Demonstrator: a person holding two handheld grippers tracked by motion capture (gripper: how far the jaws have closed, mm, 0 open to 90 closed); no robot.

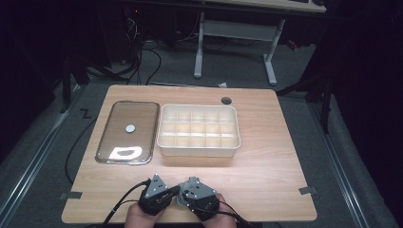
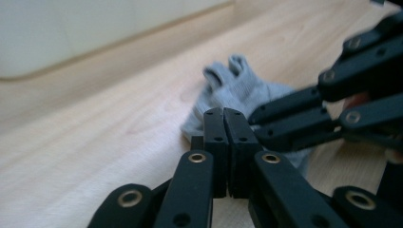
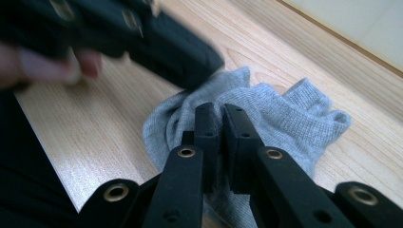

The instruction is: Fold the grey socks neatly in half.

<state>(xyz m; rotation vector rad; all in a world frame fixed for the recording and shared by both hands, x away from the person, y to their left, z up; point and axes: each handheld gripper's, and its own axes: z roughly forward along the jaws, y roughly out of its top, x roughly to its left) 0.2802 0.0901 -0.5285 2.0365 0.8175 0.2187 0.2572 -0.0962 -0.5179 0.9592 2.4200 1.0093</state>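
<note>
A small grey sock [image 3: 285, 118] lies bunched on the wooden table near its front edge. My right gripper [image 3: 219, 111] points down onto it, jaws closed on a fold of the fabric. My left gripper [image 2: 223, 114] has its jaws pressed together, with its tips at the near edge of the grey sock [image 2: 237, 88]. In the high view the left gripper [image 1: 172, 192] and right gripper [image 1: 183, 195] meet tip to tip, each in a hand. The right gripper [image 2: 256, 123] reaches in from the right, and the left gripper [image 3: 209, 64] comes from the upper left.
A white box [image 1: 198, 149] divided into several compartments stands mid-table. Left of it lies a glass-topped metal tray [image 1: 107, 128] with a small white disc [image 1: 130, 128] on it. A round cable hole [image 1: 226, 100] sits at the back. The table's front edge runs just below the hands.
</note>
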